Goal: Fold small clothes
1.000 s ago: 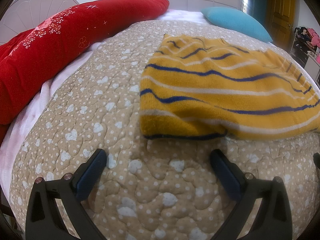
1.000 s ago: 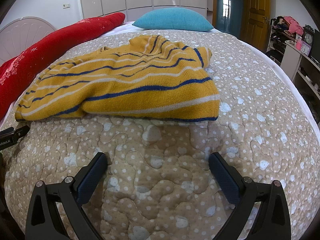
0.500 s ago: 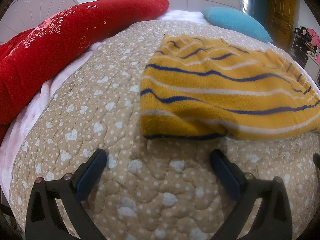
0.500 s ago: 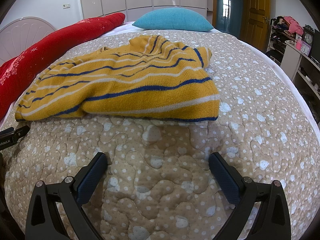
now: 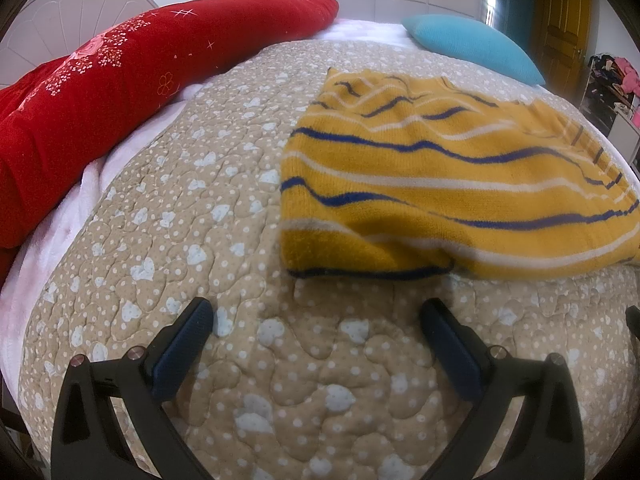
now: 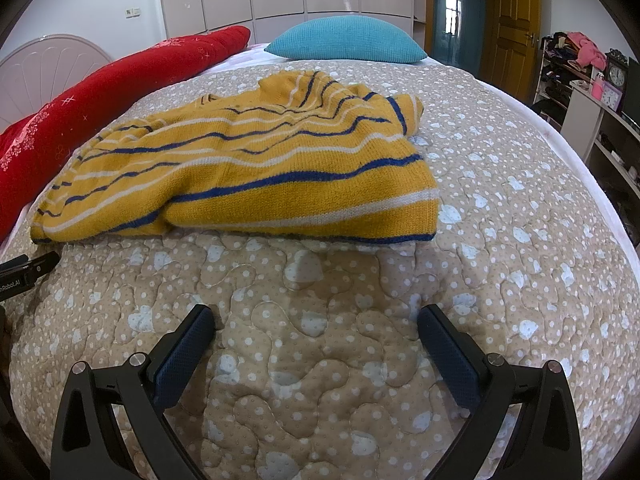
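A small mustard-yellow knit sweater (image 5: pixel 432 184) with blue and white stripes lies folded over on a beige quilted bedspread (image 5: pixel 200 208). In the right wrist view the same sweater (image 6: pixel 256 168) spreads across the middle of the bed. My left gripper (image 5: pixel 316 316) hovers open just short of the sweater's near left hem corner, nothing between its fingers. My right gripper (image 6: pixel 316 318) is also open, a little back from the near right hem. A black part of the left gripper (image 6: pixel 28 270) shows at the left edge of the right wrist view.
A long red bolster (image 5: pixel 120 80) runs along the bed's left side, before a pale headboard (image 5: pixel 72 28). A teal pillow (image 6: pixel 348 42) lies at the far end. Shelves with clocks and clothes (image 6: pixel 592 80) and a wooden door (image 6: pixel 512 28) stand to the right.
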